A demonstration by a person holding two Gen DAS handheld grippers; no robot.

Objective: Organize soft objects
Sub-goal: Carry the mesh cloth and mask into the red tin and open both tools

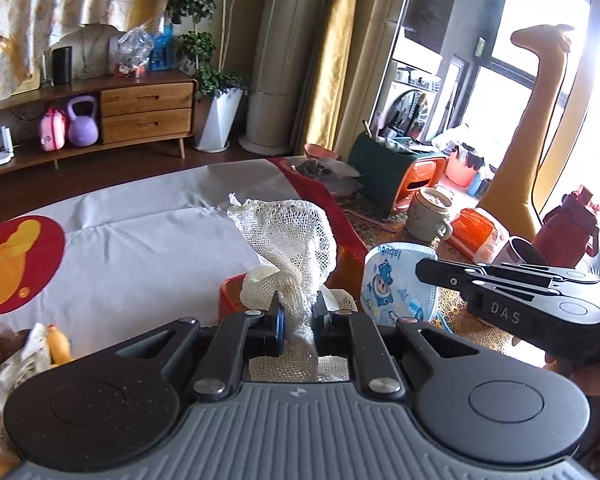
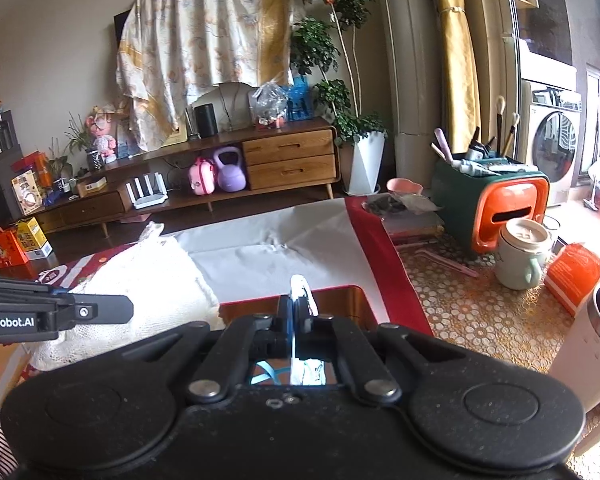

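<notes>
My left gripper [image 1: 298,312] is shut on a white mesh cloth [image 1: 292,236], which bunches up above the fingers. To its right, my right gripper [image 1: 420,270] is shut on a small blue face mask [image 1: 396,292] with a cartoon print. In the right wrist view the face mask [image 2: 300,292] shows edge-on between the shut fingers of the right gripper [image 2: 296,312]. The left gripper [image 2: 130,308] reaches in from the left with the mesh cloth [image 2: 148,276] draped around it. Both grippers hang over an orange-red bin [image 2: 336,304] on a white and red sheet [image 2: 260,248].
On the patterned table to the right stand a pale mug [image 2: 520,256], an orange pack [image 2: 576,276], a white tumbler [image 2: 588,336] and a green and orange organizer [image 2: 496,196]. A red bottle [image 1: 568,232] and a tall giraffe toy [image 1: 540,120] are far right. Plush toys [image 1: 56,344] lie lower left.
</notes>
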